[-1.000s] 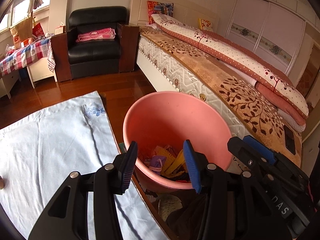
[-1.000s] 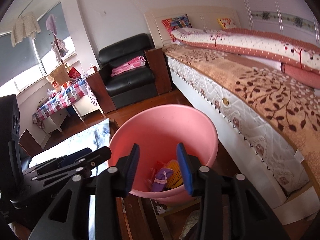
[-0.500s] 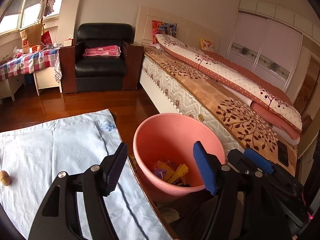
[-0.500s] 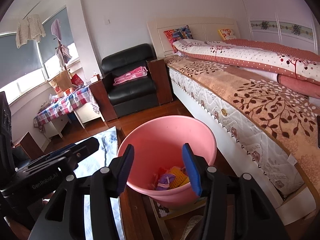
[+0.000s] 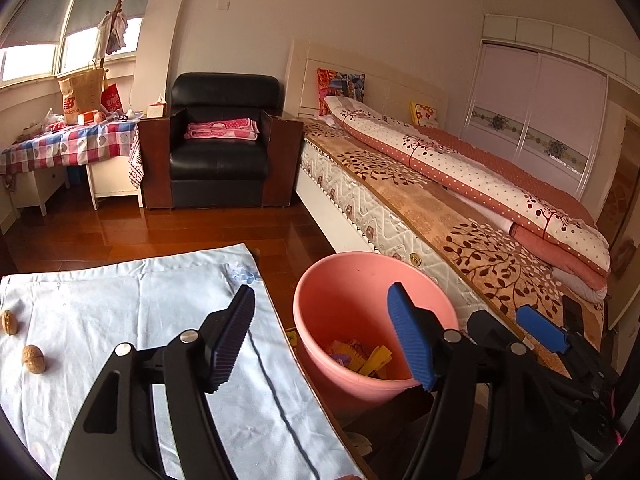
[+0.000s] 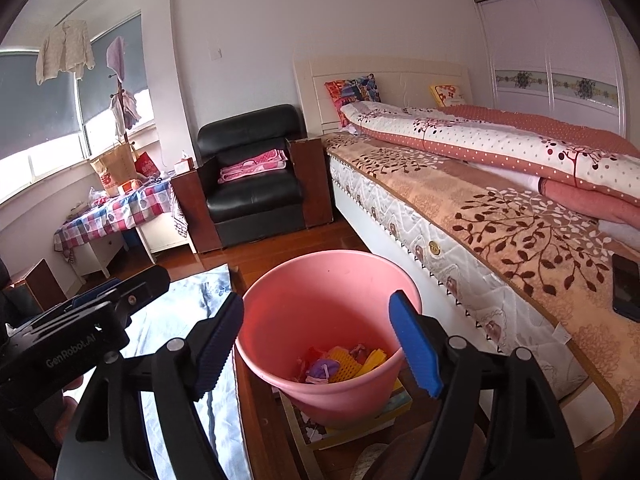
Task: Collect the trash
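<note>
A pink bucket [image 5: 352,296] [image 6: 320,292] stands on the floor between the table edge and the bed. Colourful trash [image 6: 344,364] [image 5: 360,356], yellow, purple and red, lies in its bottom. My left gripper [image 5: 320,312] hangs over the table edge near the bucket, open and empty. My right gripper [image 6: 316,312] is above the bucket's near rim, its jaws opening with nothing between them. Two walnuts [image 5: 33,357] lie on the light blue cloth [image 5: 120,320] at the far left. Each gripper shows at the edge of the other's view.
A bed [image 6: 500,216] with a leaf-patterned cover runs along the right, a dark phone [image 6: 626,288] on it. A black armchair [image 5: 218,152] and a checked-cloth table [image 5: 68,144] stand at the back. Under the bucket is a flat box or book [image 6: 360,420].
Both grippers have drawn back and up from the bucket, and their jaws have spread wider. The walnuts on the cloth have come into the left wrist view.
</note>
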A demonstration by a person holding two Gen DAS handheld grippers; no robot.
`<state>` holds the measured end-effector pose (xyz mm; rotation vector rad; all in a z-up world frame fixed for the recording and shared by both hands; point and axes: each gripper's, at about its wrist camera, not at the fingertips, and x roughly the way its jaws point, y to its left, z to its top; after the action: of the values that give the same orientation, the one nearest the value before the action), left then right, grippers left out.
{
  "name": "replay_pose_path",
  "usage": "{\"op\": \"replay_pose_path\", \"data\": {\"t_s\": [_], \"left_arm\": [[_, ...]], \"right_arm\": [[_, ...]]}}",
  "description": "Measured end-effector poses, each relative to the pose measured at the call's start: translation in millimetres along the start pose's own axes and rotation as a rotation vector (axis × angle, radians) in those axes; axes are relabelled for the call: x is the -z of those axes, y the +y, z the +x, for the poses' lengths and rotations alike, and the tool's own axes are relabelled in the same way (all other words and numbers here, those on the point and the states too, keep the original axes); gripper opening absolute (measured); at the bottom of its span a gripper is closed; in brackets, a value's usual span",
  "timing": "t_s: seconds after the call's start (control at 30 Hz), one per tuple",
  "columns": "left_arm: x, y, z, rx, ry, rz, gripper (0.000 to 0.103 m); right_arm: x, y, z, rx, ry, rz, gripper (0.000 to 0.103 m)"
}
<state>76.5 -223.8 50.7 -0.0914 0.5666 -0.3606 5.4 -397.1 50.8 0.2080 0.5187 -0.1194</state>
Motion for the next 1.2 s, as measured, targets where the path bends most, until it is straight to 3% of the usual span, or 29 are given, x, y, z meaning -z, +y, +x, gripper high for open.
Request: {"op": "replay_pose_path", "data": {"t_s": [1.2], "left_arm": [[2.5,8.8,-11.2,-0.015,-0.015,0.005,0.069]], "right_arm": [[0.3,-2.2,-2.0,0.010,0.011,0.013,0.074]]}}
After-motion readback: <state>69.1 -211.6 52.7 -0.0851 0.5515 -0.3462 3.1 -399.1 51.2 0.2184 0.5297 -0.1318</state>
